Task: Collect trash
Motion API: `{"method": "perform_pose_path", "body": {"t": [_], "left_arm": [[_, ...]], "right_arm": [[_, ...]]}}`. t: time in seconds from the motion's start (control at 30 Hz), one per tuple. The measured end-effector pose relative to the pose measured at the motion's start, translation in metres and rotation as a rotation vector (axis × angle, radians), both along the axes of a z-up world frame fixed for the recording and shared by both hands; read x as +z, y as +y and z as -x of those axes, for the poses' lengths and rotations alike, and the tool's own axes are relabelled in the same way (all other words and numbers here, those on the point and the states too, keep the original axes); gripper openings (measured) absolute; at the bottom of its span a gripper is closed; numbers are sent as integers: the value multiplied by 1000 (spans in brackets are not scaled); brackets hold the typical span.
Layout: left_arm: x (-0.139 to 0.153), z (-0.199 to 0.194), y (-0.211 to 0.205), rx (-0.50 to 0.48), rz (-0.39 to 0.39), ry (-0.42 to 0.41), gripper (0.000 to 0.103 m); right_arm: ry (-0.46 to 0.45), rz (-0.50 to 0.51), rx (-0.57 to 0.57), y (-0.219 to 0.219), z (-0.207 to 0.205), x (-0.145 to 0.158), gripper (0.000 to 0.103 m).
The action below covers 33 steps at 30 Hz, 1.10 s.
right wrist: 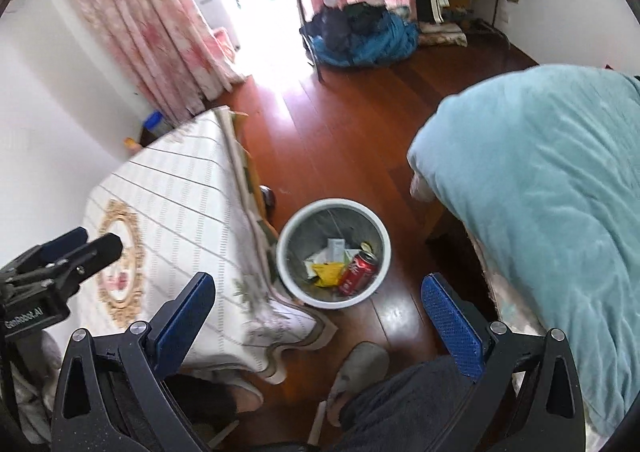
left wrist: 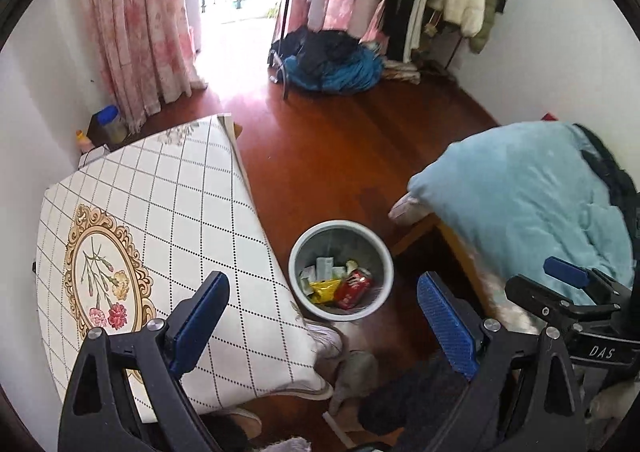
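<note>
The waste bin's lower wall drops out of sight behind its own rim. Beneath the red can and yellow wrapper, the white scraps are too small to identify. The tablecloth smears with blur.

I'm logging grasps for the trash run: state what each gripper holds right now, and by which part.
Nothing is held. The left gripper and right gripper both stand open and empty; the red can already lies inside the bin.
</note>
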<state>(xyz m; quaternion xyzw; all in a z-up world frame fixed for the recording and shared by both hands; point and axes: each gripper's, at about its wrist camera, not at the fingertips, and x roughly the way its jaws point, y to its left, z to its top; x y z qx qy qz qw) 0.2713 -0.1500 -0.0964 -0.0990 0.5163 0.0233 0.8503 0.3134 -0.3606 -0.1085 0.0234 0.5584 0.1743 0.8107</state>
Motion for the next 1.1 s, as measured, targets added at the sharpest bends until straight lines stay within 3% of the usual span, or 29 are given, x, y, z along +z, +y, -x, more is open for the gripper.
{"method": "perform_pose_path", "body": {"t": [0.23,0.53,1.1], "left_arm": [[47,28,-4,-31,55,-64,96],[85,50,2,-42,100,-126,96],[103,70,14,-47,115,-168,97]], "right_arm": [[-56,-63,31,-8,27,63,103],[-111,-131,70,-9,51,126,103],[-79,-174,121,2,69,148,103]]}}
